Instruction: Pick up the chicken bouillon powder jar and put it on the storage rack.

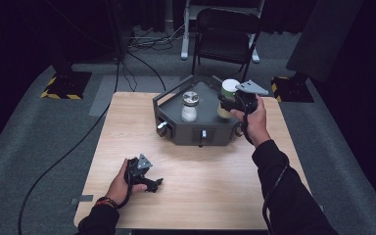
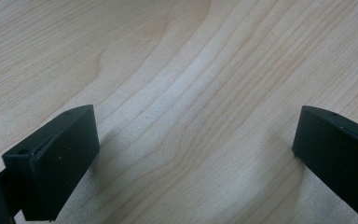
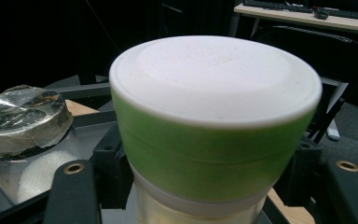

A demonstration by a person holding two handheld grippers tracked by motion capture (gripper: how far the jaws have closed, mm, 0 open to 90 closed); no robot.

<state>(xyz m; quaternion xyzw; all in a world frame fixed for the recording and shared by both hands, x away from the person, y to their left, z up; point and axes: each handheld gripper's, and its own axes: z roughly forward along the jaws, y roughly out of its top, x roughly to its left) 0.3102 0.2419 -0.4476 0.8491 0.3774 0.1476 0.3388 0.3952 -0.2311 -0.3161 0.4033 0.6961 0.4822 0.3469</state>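
Green-lidded jar was at the tray's right side, and, reading left to right, the left gripper rested idle on the table with jaws apart, a glass jar of white granules stood mid-tray, and the right gripper clamped the green-lidded jar, apparently for placing or lifting.

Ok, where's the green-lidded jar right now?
In the high view the green-lidded jar is at the right end of the dark tray, between the right gripper's jaws, right of the glass jar.
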